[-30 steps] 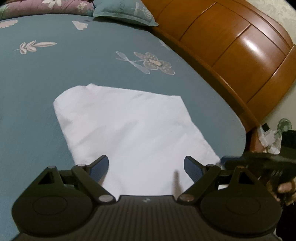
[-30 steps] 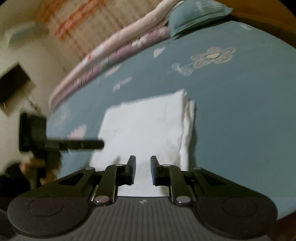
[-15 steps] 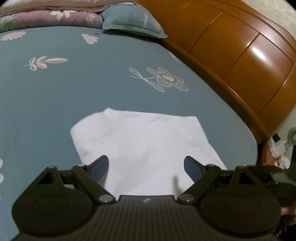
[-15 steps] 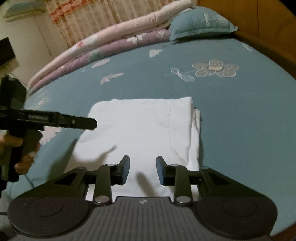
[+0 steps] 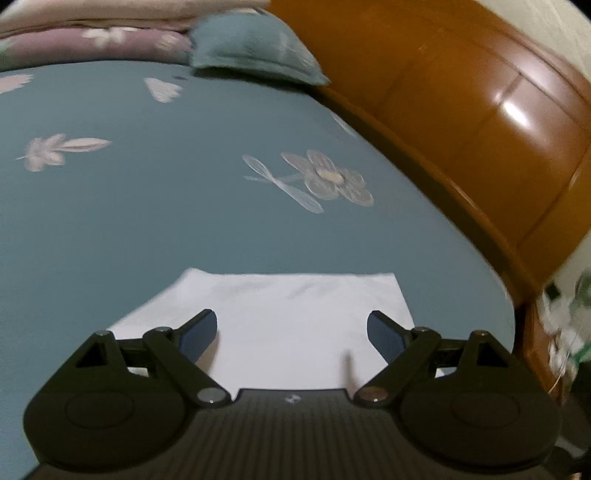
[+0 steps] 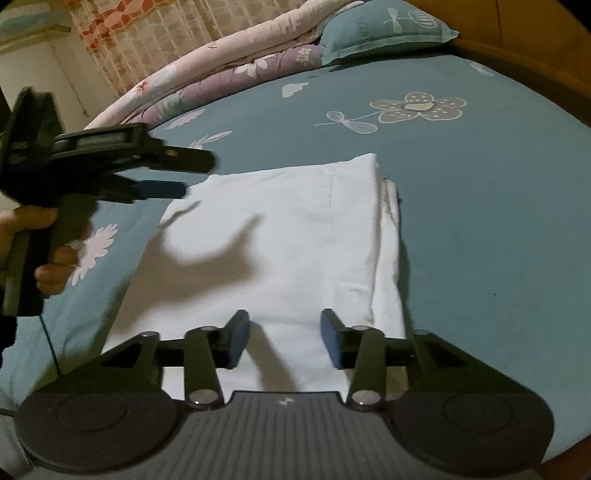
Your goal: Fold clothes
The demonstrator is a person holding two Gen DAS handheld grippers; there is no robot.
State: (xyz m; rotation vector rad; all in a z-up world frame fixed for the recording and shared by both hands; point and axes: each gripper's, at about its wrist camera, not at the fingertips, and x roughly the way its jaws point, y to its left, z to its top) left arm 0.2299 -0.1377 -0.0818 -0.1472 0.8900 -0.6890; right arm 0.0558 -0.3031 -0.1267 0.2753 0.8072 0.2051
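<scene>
A big blue bed sheet (image 6: 480,192) with flower prints lay under both tools. Far ahead of the right gripper (image 6: 283,338) sat a blue pillow (image 6: 384,29) and a rolled pink and purple blanket (image 6: 221,70). A shiny brown headboard (image 5: 480,129) curved along the right side of the left gripper (image 5: 291,334). Nothing blocked the way to the cloth.

The folded white cloth (image 6: 280,251) lay flat on the sheet, right in front of both tools. The left gripper was spread wide and held nothing, and its blue fingers (image 5: 197,334) hung over the near part of the cloth (image 5: 295,314). The right gripper was spread partway and was empty too, over the near edge of the cloth.

Only the right view showed a hand (image 6: 40,247) holding the left gripper (image 6: 162,177) out over the cloth's left side, its dark shadow on the white. It also showed the stacked layers along the cloth's right edge and a curtain (image 6: 147,26). Only the left view showed blurry clutter past the bed's right corner.
</scene>
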